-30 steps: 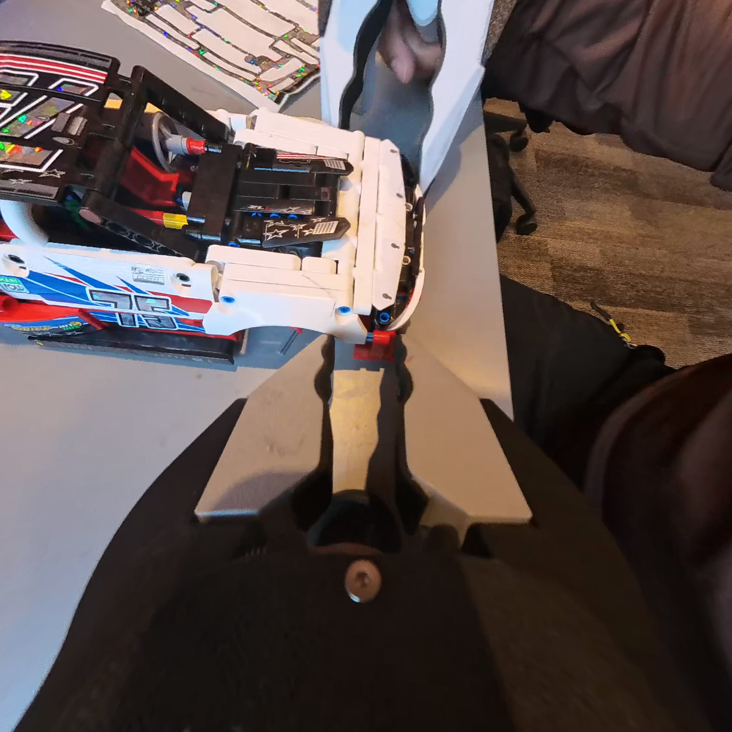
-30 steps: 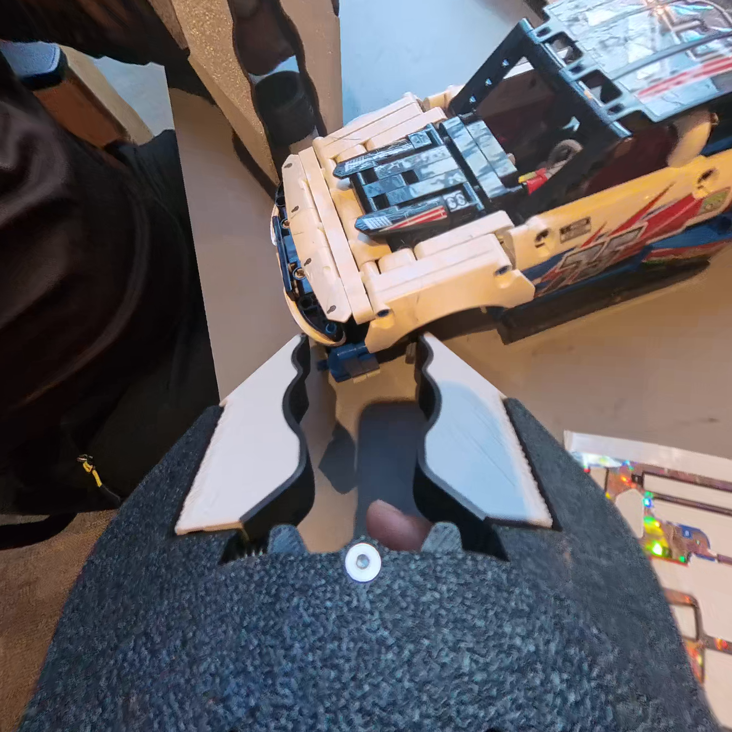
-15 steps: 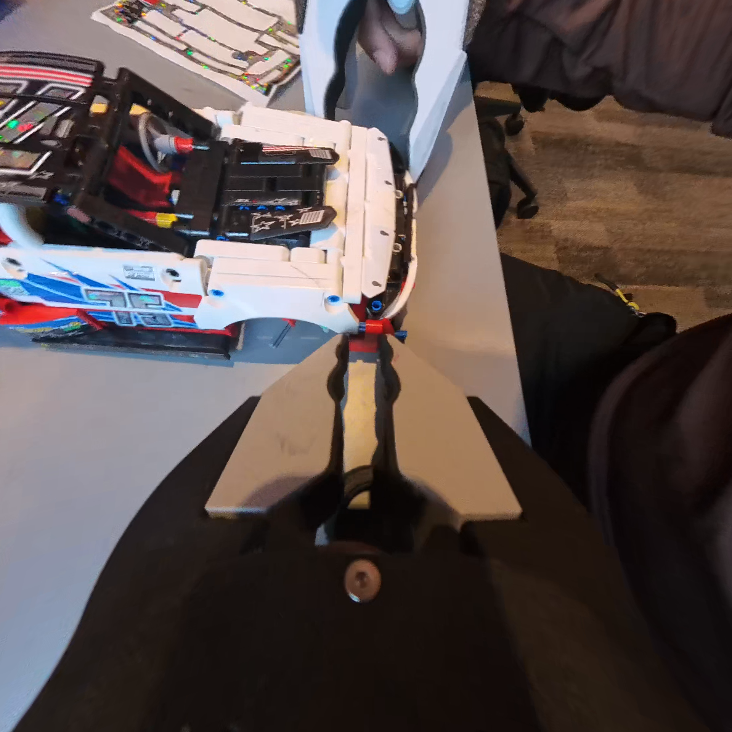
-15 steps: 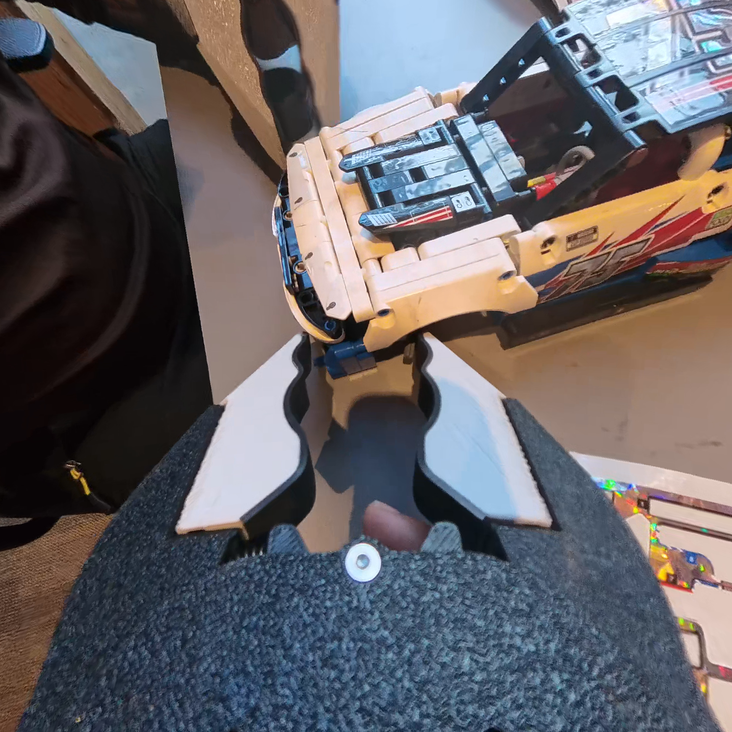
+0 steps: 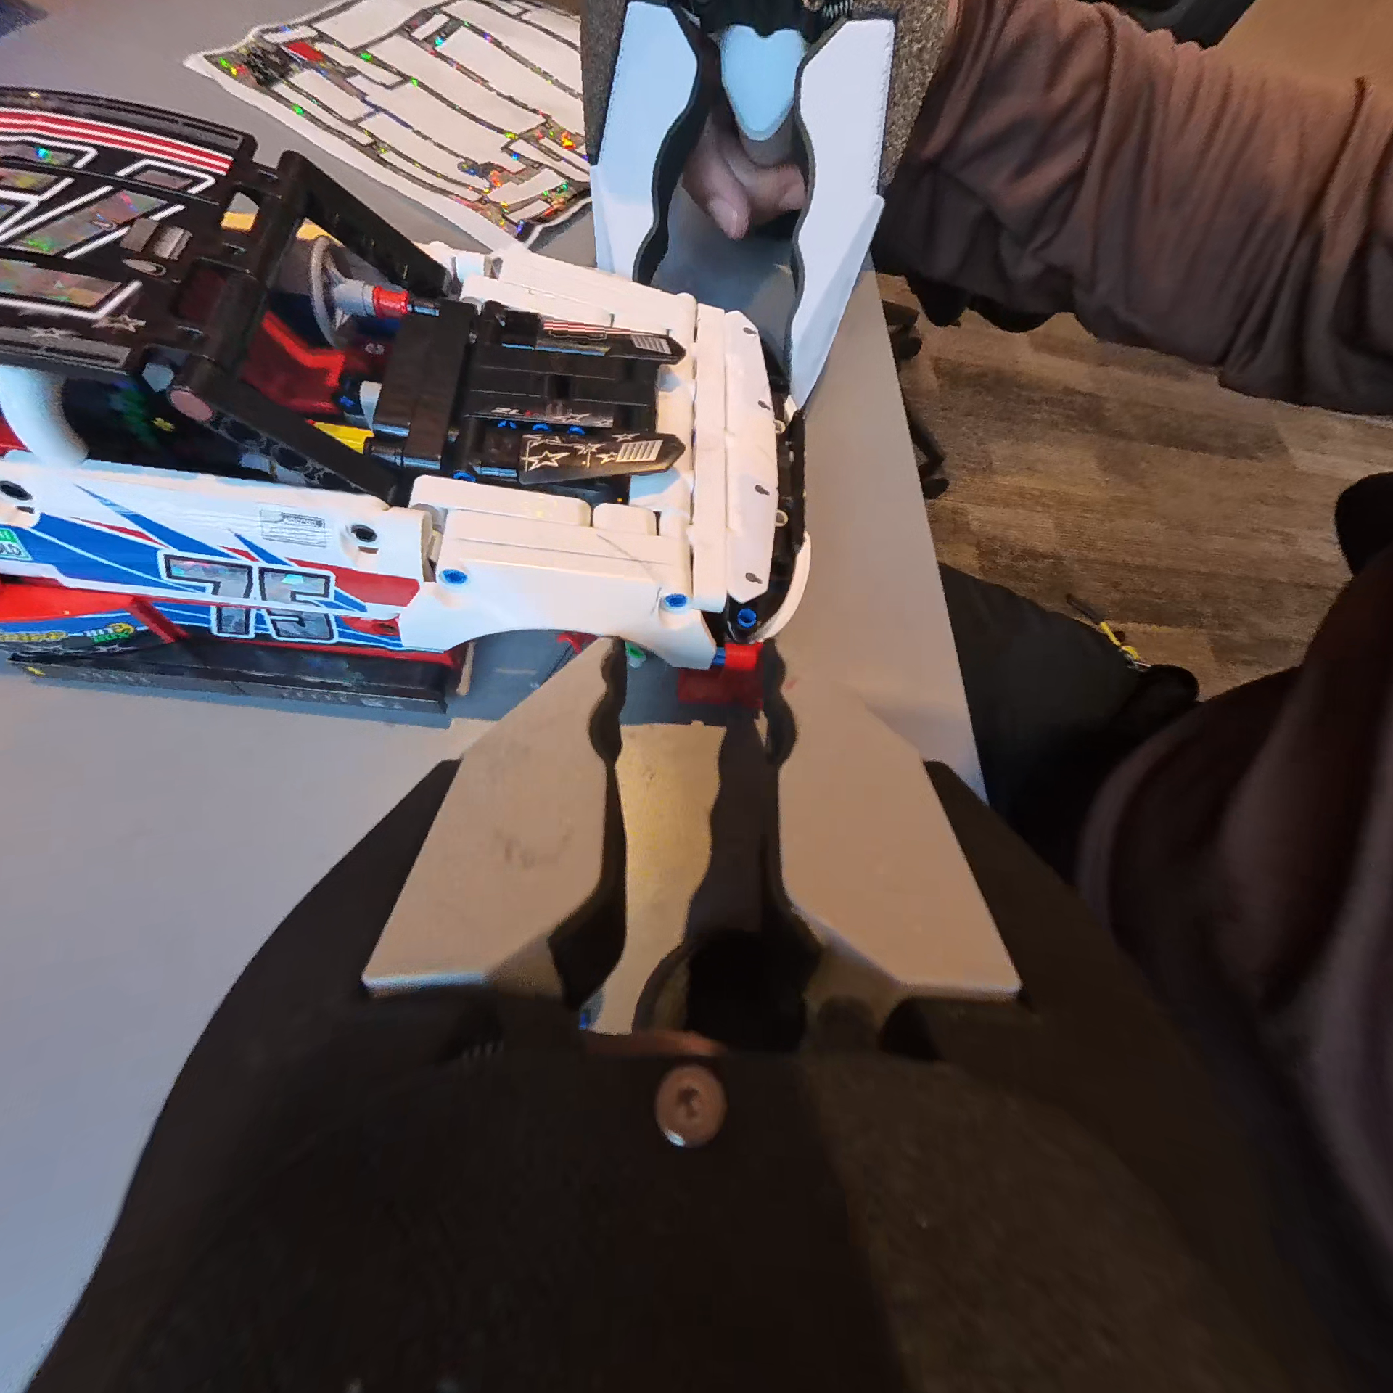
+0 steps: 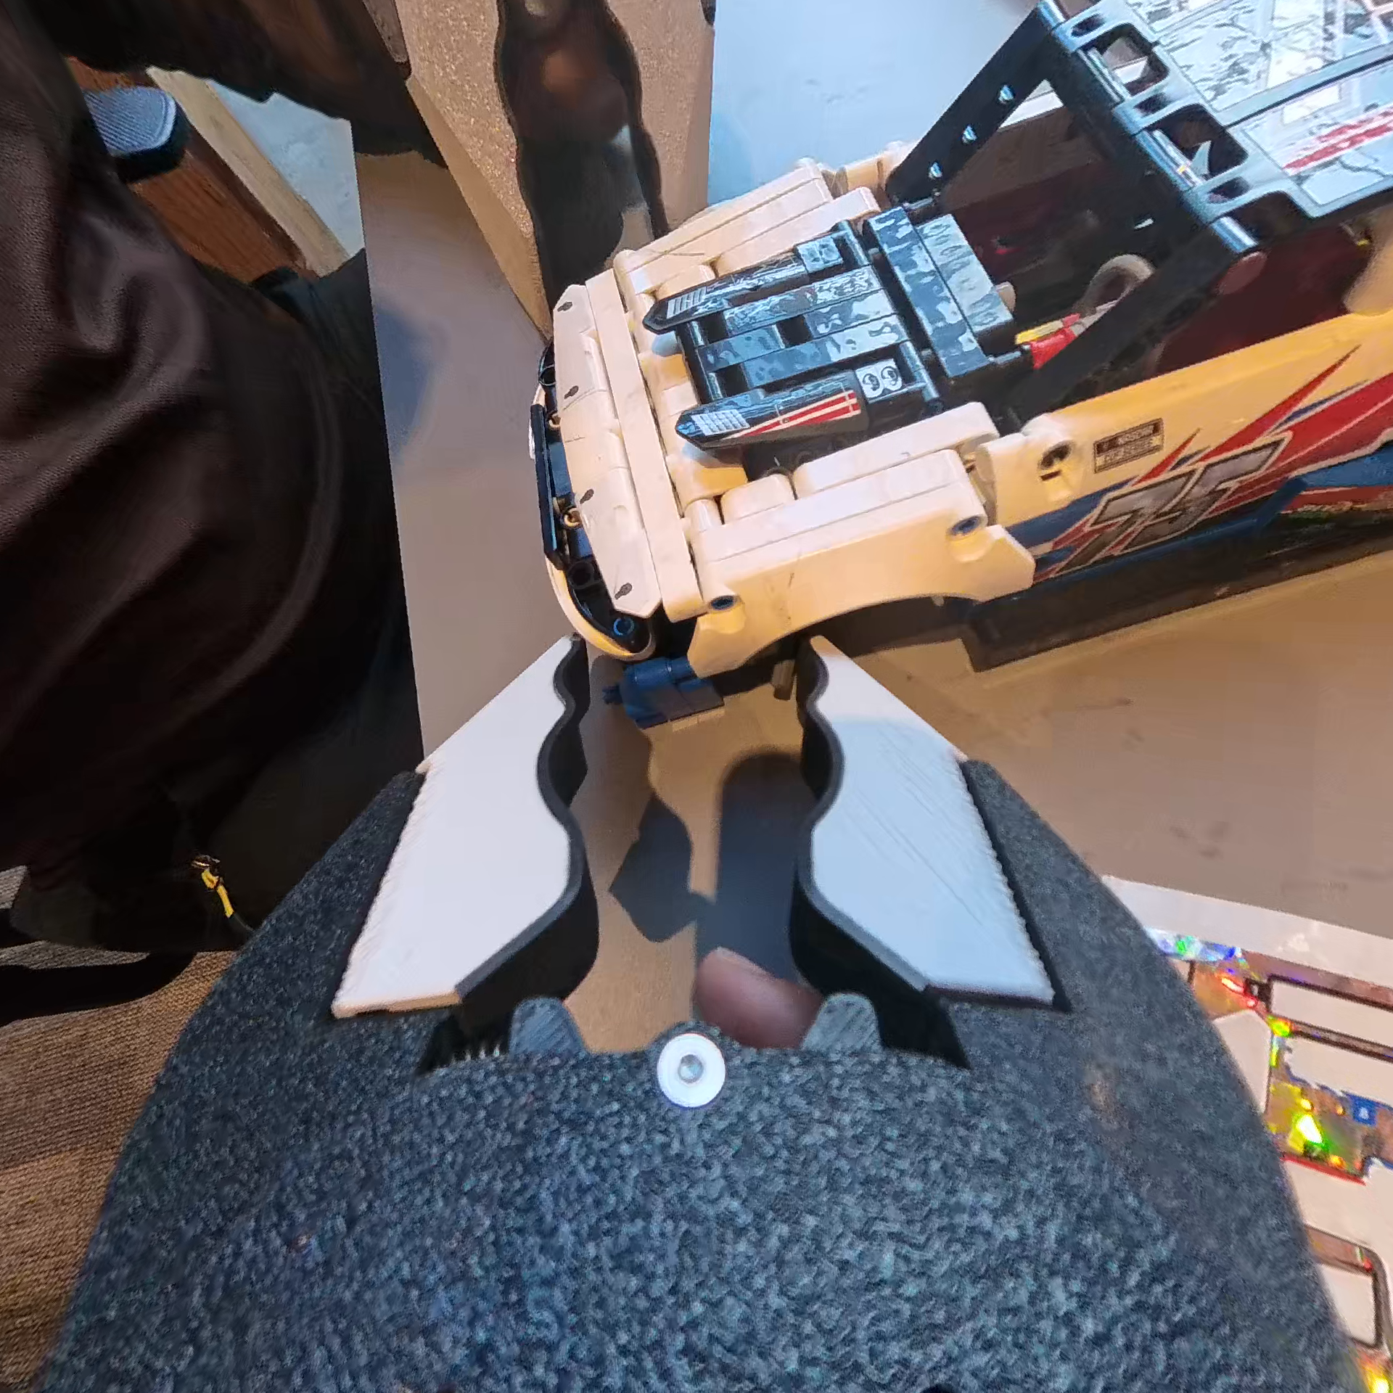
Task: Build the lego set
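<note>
A white lego race car (image 5: pixel 528 550) with red and blue side stripes lies on the grey table, nose toward the table's right edge. My left gripper (image 5: pixel 690 667) is open at the car's near front corner, with a small red piece (image 5: pixel 720 678) under the bumper between its tips. My right gripper (image 6: pixel 693 652) is open at the opposite front corner of the car (image 6: pixel 829 543), with a dark blue piece (image 6: pixel 663 690) between its tips. It also shows in the left wrist view (image 5: pixel 724 316), beyond the nose.
A sticker sheet (image 5: pixel 422 98) lies flat on the table behind the car; it also shows in the right wrist view (image 6: pixel 1319 1093). The table edge (image 5: pixel 927 603) runs just past the car's nose, with floor beyond. A person's dark sleeve (image 5: pixel 1131 188) and lap lie alongside. There is about 11 cm between the tips of the two grippers.
My left gripper, nearly closed around the red piece half a second ago, has opened wider. My right gripper stayed open and shifted slightly along the car's corner.
</note>
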Available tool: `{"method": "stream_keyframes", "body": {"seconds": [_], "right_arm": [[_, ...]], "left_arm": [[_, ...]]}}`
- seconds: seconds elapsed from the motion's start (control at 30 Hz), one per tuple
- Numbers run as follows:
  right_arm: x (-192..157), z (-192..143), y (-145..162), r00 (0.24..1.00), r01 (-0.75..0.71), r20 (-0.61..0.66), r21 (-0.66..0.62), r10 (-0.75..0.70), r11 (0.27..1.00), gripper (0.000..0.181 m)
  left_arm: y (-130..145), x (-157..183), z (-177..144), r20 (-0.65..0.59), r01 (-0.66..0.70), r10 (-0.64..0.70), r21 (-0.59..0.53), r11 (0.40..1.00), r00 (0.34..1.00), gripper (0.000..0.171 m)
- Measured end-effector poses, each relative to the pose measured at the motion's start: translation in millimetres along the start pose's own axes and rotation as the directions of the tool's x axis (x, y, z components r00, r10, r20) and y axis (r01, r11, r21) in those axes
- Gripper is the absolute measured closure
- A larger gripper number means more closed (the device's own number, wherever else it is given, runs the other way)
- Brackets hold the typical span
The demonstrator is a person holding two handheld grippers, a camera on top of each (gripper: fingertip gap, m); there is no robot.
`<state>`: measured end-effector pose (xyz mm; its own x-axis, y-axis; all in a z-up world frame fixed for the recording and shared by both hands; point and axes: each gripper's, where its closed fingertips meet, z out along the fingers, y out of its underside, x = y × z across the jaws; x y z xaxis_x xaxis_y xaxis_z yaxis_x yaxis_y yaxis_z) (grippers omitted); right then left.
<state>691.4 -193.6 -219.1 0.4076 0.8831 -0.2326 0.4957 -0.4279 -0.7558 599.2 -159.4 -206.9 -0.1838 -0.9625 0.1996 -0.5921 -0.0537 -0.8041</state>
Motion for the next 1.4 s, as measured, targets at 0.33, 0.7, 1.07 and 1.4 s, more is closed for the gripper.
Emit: {"method": "stream_keyframes", "body": {"seconds": [0.33, 0.7, 1.07, 1.4], "right_arm": [[-1, 4, -1, 1.000, 0.021, 0.005, -0.013, -0.021, 1.000, 0.127], [2, 8, -4, 0.994, 0.051, -0.091, -0.015, -0.052, 0.999, 0.127], [2, -8, -7, 0.993, 0.096, -0.068, 0.057, -0.092, 0.994, 0.150], [-5, -3, -6, 0.987, 0.154, -0.042, 0.035, -0.152, 0.988, 0.158]], "left_arm": [[2, 10, 3, -0.071, 0.011, -0.012, -0.022, 1.000, 0.997, 0.150], [1, 9, 2, -0.067, 0.003, -0.003, -0.007, 1.000, 0.998, 0.150], [-1, 12, 7, -0.044, -0.094, 0.093, -0.031, 0.995, 0.995, 0.149], [2, 13, 3, -0.052, -0.068, 0.066, -0.047, 0.997, 0.996, 0.153]]}}
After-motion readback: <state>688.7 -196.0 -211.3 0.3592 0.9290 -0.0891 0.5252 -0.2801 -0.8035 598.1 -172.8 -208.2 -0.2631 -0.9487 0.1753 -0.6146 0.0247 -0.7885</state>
